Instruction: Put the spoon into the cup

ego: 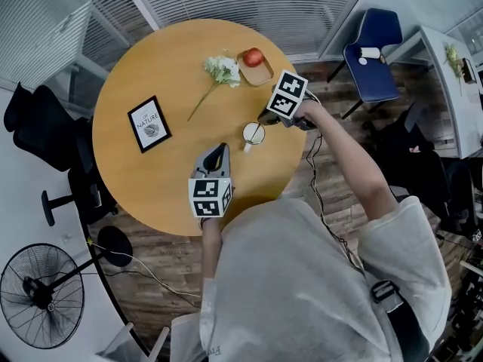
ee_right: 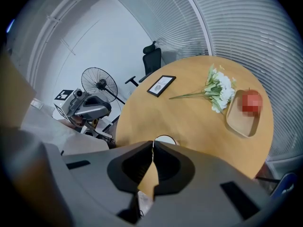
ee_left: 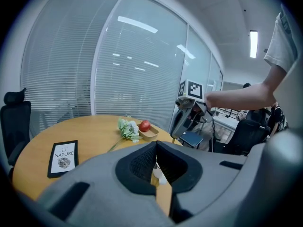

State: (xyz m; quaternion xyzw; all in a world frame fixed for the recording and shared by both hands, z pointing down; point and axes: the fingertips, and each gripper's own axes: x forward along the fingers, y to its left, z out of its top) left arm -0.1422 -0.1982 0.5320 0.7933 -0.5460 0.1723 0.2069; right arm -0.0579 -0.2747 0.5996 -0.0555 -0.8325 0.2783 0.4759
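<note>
"OF NATURE" printed on the black-framed card [ee_left: 63,158] on the round table [ee_left: 90,129]

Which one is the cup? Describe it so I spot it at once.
On the round wooden table, look beside the tip of the right gripper. The cup is small and white with a handle, unlike the flowers, tray and framed card.

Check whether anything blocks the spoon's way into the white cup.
Nothing visible does. The right hand-held gripper holds the slim spoon over the white handled cup, its tip apparently inside the open mouth. The left hand-held gripper stands beside the cup, apart.
</note>
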